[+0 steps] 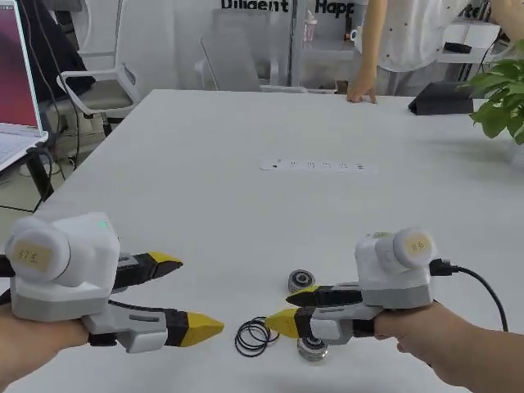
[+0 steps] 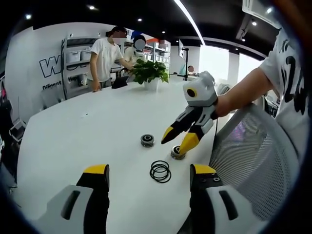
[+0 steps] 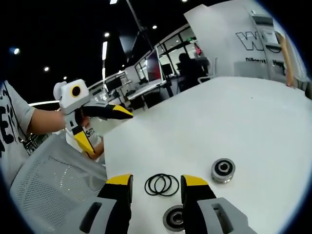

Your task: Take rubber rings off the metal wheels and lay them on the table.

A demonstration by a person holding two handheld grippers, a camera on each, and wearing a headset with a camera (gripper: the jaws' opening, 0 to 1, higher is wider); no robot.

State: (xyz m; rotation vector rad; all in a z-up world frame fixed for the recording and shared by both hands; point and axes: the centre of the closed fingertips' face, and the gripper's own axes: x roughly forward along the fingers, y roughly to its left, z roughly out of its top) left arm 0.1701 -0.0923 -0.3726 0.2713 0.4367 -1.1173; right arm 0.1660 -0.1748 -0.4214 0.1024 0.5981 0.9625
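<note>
Three thin black rubber rings (image 1: 254,334) lie loose in an overlapping bunch on the white table (image 1: 246,147), between the two grippers. One metal wheel (image 1: 301,281) sits just beyond my right gripper (image 1: 288,307), and a second wheel (image 1: 313,348) lies under its lower jaw. My right gripper is open and holds nothing; its view has the rings (image 3: 162,184) just ahead of the tips and both wheels (image 3: 223,170) (image 3: 174,218) close by. My left gripper (image 1: 187,295) is wide open and empty, left of the rings (image 2: 160,171).
A white power strip (image 1: 318,166) lies mid-table. A person (image 1: 401,41) leans a hand on the far edge beside a black object (image 1: 442,97). A plant (image 1: 501,98) stands at the right, a laptop (image 1: 12,98) and chair (image 1: 98,86) at the left.
</note>
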